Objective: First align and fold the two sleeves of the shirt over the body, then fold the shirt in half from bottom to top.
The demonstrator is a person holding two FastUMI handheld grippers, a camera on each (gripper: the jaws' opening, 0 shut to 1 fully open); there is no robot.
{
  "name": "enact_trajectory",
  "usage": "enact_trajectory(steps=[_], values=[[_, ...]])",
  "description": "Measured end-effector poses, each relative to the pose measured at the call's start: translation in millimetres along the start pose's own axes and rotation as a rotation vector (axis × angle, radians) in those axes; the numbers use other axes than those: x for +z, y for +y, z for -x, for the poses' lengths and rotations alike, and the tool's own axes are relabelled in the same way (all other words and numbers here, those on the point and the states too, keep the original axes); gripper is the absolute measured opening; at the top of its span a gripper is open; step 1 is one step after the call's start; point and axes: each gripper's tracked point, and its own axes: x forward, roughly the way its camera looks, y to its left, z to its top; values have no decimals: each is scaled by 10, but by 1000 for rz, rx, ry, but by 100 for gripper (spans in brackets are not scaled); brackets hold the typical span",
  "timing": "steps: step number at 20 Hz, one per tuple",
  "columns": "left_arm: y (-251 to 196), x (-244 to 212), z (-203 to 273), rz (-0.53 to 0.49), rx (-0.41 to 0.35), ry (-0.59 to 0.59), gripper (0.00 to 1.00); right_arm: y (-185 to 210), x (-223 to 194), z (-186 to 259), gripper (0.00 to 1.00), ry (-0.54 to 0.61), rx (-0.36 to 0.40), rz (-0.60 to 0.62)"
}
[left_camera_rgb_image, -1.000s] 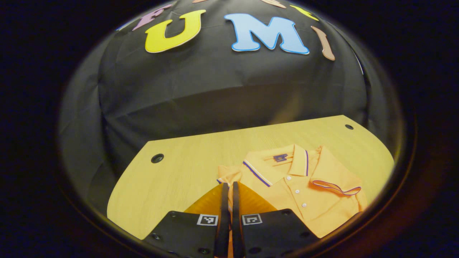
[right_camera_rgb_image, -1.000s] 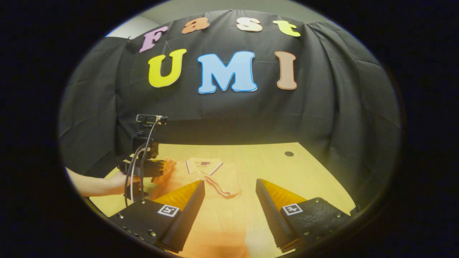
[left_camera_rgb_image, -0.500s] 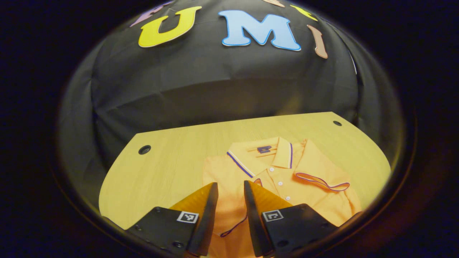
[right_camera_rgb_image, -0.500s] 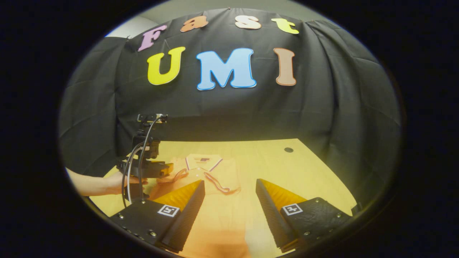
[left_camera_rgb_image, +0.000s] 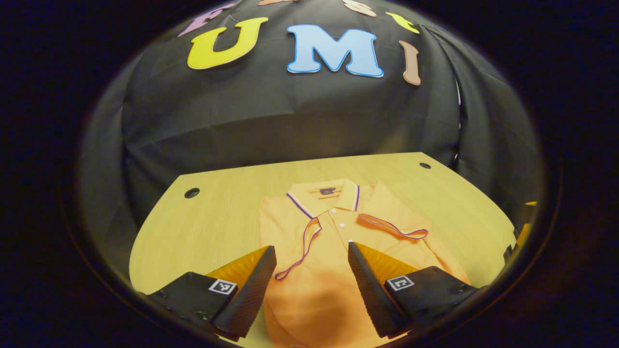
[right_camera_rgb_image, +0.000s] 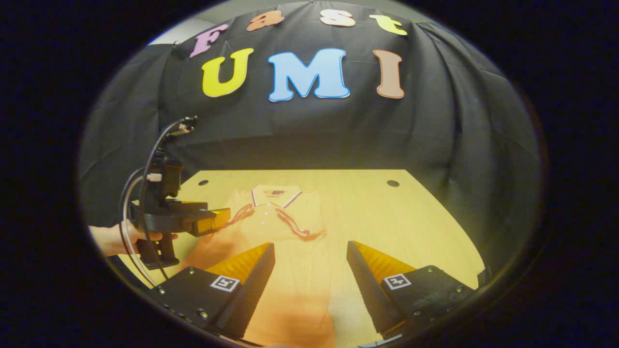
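Observation:
An orange polo shirt lies flat on the wooden table, collar at the far end. Both short sleeves are folded in over the body: the left sleeve's trimmed cuff runs beside the buttons, and the right sleeve's cuff lies across the chest. My left gripper is open above the shirt's lower half, nothing between its fingers. My right gripper is open too, over the shirt near the hem. The left gripper hovers at the shirt's left side.
A hand holds the left gripper, with cables looping above it. The table has round holes near its far corners. Bare wood lies to the right of the shirt. The black cloth wall stands behind.
My left gripper went from shut on the left sleeve to open, let it drop onto the shirt's body, and drew back toward the hem. The right gripper stayed open, almost still.

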Motion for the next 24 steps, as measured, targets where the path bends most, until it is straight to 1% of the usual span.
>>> enact_trajectory(steps=[1,2,3,6,10,14,18,21,24], values=[[-23,-42,100,11,0,1,99,-3,-58,10,93,12,5,1],[-32,-79,200,23,1,0,97,-14,-121,16,91,22,9,3],[-36,-120,294,36,5,1,99,-14,-180,27,93,34,13,5],[-46,-329,590,66,17,18,97,-7,-431,42,95,86,29,13],[-23,-740,944,61,26,71,96,3,-866,117,95,195,61,41],[-3,-1164,1279,84,27,131,96,-19,-1312,281,95,291,86,79],[6,-1522,1614,56,33,181,97,-12,-1729,419,95,388,125,73],[-3,-1765,1850,69,31,215,97,-52,-1959,509,95,448,137,71],[-6,-1954,2044,100,23,236,97,-87,-2093,571,95,478,143,84]])
